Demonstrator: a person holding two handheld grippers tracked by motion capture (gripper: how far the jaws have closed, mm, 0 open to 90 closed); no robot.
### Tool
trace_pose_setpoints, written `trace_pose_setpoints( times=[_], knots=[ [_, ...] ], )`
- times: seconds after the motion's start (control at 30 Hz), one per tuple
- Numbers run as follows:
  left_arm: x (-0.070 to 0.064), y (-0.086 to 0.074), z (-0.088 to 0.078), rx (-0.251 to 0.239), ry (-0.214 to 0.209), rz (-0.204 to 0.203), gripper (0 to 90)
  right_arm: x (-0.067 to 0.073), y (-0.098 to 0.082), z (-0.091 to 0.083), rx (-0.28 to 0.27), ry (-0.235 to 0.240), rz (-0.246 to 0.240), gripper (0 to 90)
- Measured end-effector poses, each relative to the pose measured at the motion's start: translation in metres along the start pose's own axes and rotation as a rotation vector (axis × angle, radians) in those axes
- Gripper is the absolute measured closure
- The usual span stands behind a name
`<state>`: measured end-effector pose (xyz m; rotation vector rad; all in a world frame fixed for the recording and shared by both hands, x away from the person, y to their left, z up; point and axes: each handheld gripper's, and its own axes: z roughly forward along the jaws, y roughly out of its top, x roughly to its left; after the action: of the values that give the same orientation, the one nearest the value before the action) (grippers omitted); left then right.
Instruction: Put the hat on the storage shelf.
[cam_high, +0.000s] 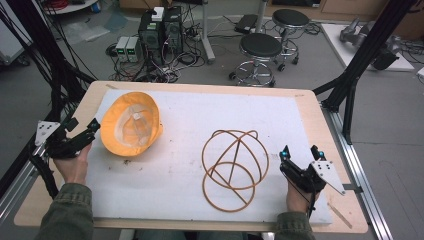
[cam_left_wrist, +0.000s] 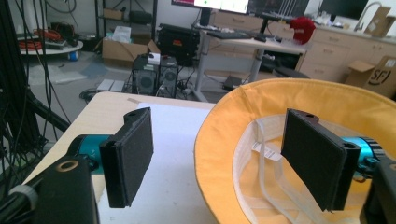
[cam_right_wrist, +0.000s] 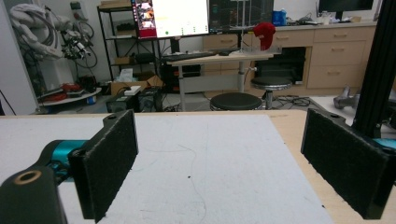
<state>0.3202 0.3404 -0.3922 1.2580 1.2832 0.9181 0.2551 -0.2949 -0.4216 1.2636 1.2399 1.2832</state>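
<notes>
High view: yellow hat (cam_high: 131, 124) lay upside down on the white mat (cam_high: 190, 115), far left, just beside the left gripper (cam_high: 93, 123), jaws apart. Right gripper (cam_high: 299, 151) gaped empty right of the wire hoops (cam_high: 231, 167).

You can read one mark: the black letters "SF" printed on the side of a cardboard box (cam_left_wrist: 380, 74) at the far right of your left gripper view. The monitor (cam_right_wrist: 180, 17) screen text is too small to make out.
</notes>
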Motion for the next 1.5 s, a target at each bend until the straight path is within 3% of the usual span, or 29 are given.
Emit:
trace_pose_setpoints(
  times=[0.3,0.37,0.4,0.7,0.73,1.33,1.5],
  knots=[
    [0.006,0.001,0.021,0.054,0.008,0.010,26.4,0.000,0.000,0.001,0.006,0.007,0.000,9.8],
    [0.008,0.001,0.024,0.052,0.004,-0.005,27.5,-0.001,-0.001,0.002,0.009,0.011,-0.001,9.8],
    [0.012,0.001,0.030,0.079,-0.006,-0.030,27.4,-0.001,-0.001,0.002,0.010,0.011,-0.002,9.9],
    [0.018,0.002,0.046,0.130,-0.024,-0.052,27.4,0.000,-0.001,0.004,0.017,0.016,-0.002,9.9],
    [0.019,-0.001,0.051,0.153,-0.031,-0.064,27.3,0.000,-0.001,0.004,0.017,0.017,-0.003,9.8],
    [0.018,-0.015,0.065,0.251,-0.034,-0.043,26.3,-0.001,-0.001,0.003,0.019,0.020,0.002,9.9],
    [0.019,-0.020,0.068,0.291,-0.049,-0.059,25.7,-0.001,0.000,0.002,0.004,0.022,0.002,9.9]
  ],
)
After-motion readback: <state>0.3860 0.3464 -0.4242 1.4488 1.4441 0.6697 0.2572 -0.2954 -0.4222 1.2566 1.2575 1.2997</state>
